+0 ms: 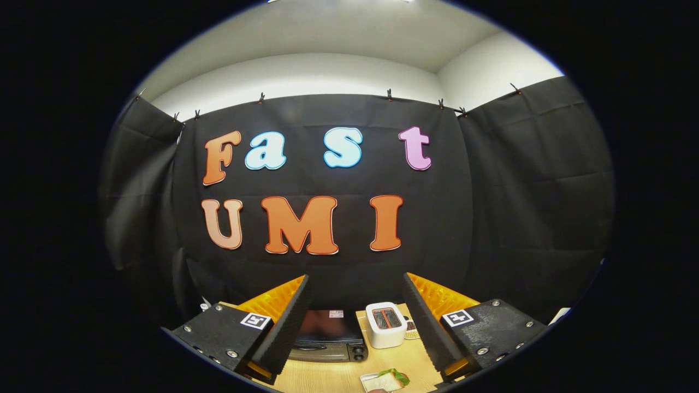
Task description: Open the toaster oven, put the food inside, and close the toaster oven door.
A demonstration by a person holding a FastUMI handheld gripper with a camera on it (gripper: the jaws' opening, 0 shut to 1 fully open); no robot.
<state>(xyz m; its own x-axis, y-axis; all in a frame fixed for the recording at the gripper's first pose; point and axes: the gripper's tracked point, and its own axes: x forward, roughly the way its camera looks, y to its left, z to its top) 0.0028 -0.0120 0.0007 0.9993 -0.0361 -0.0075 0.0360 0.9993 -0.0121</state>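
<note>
Between the black ridged fingers, spread wide and holding nothing: pale wooden worktop. Just ahead and low, sandwich with green leaf on a small tray. Beyond, toward the left finger, dark boxy toaster oven, door shut, long axis crosswise. Beside it, right, white two-slot toaster. Door first, straight ahead, slightly left.

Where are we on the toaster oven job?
Nothing looks done yet. The toaster oven sits shut on the table; the sandwich is still on its tray. The tongs hang open and empty above both. Opening, loading and closing remain.
</note>
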